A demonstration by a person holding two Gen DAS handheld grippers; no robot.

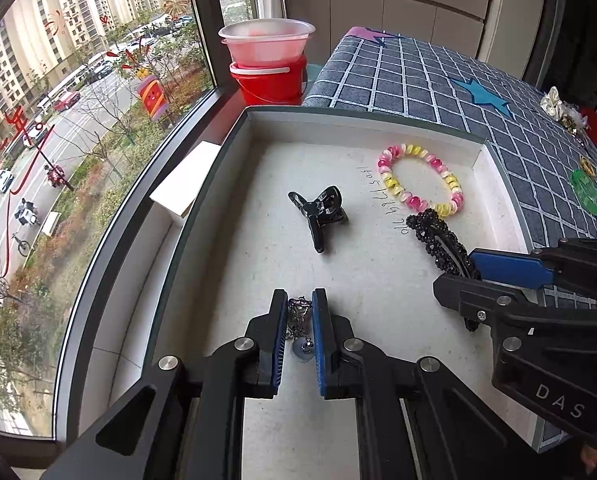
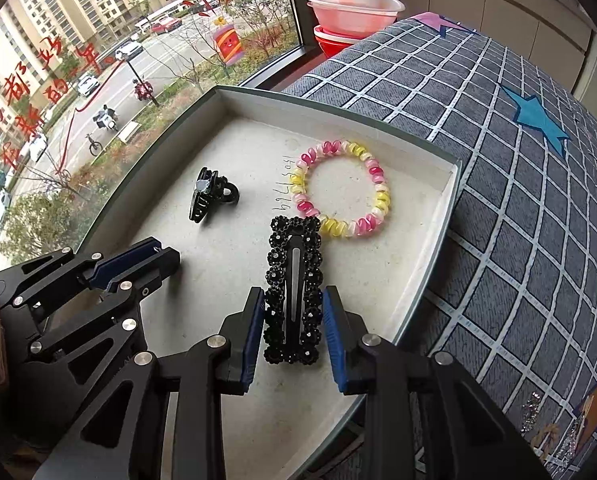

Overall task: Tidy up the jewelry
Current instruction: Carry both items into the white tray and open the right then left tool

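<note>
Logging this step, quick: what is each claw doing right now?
Left claw: shut on a small silvery chain trinket.
Right claw: shut on a black beaded rectangular hair clip.

I see a shallow box (image 2: 452,208) with an off-white speckled floor, cream inner walls and a grey-green outer rim, some dark handwriting on the floor near centre frame. In it, the bracelet (image 2: 342,190) alternates pink, yellow and milky white swirled beads; the claw clip (image 2: 212,196) is glossy black; the long hair clip (image 2: 294,292) is black all over, edged with black rhinestone flowers. My left gripper (image 1: 300,316) and right gripper (image 2: 294,328) are matte black with blue ribbed pads, and a silvery, slightly purplish chain (image 1: 298,316) sits between the left ones. The cloth (image 2: 498,160) is dark grey with a white grid and blue, pink and green patches. Upper frame: a red bucket (image 1: 268,84) with a translucent pinkish bowl (image 1: 266,44)
</note>
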